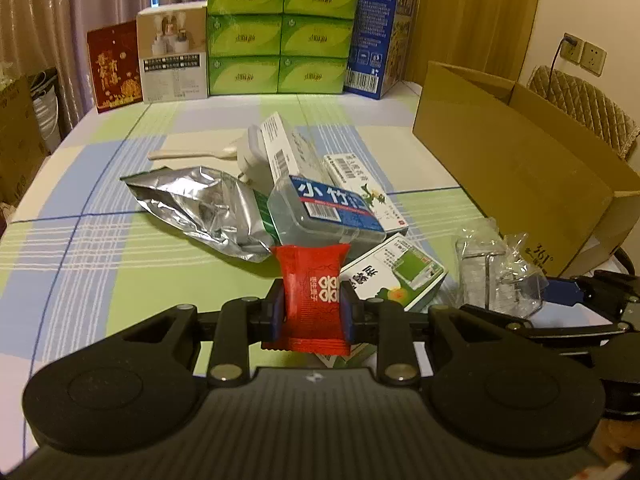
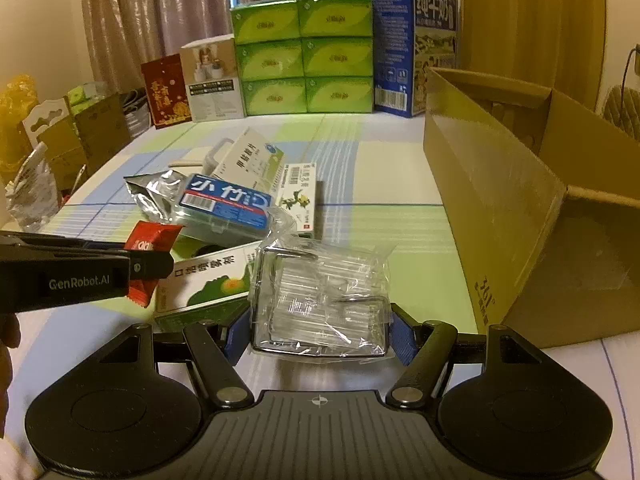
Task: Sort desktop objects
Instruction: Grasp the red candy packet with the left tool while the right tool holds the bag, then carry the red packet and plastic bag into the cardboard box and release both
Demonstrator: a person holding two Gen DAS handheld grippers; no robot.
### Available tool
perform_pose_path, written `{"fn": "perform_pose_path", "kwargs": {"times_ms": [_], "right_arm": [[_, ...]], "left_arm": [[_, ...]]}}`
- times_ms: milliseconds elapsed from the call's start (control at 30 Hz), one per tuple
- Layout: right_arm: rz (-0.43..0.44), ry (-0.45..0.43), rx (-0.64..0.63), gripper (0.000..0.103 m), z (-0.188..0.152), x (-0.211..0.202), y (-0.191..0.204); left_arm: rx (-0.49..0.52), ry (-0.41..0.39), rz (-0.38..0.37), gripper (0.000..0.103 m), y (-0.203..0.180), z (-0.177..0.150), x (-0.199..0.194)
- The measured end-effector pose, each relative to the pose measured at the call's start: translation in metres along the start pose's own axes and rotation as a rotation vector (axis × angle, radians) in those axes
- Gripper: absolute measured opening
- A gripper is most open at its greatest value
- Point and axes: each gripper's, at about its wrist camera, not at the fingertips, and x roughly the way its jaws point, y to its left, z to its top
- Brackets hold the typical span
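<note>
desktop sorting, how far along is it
Early, by the look. Nothing visibly sorted yet. In hand: left gripper clamps a red packet; right gripper holds a clear plastic pack. Left: foil bag, toothpick case, boxes. What lies inside the cardboard box is unclear.

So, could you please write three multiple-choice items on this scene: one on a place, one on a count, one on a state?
1. Where does the open cardboard box stand?
A. right of the pile
B. left of the pile
C. on the pile

2. How many green tissue packs face us in the stack?
A. four
B. six
C. nine

3. What is the left gripper doing?
A. hanging open
B. gripping a spoon
C. gripping the red packet

Answers: 1 A, it fills the right side of both views. 2 B, two columns of three. 3 C, both pads press the packet.
</note>
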Motion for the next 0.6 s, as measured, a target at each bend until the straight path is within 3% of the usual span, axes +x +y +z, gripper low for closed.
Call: {"fn": "perform_pose_path", "kwargs": {"times_ms": [367, 467, 600], "right_arm": [[0.018, -0.096, -0.009, 0.066, 0.032, -0.052, -0.002], [0.039, -0.132, 0.03, 0.066, 0.054, -0.074, -0.015], [0.003, -0.195, 0.016, 0.067, 0.082, -0.102, -0.04]], "left_arm": [[-0.025, -0.059, 0.035, 0.023, -0.012, 0.015, -0.047], [-0.032, -0.086, 0.039, 0.023, -0.02, 0.03, -0.065], [0.006, -0.127, 0.013, 0.023, -0.05, 0.058, -0.085]]}}
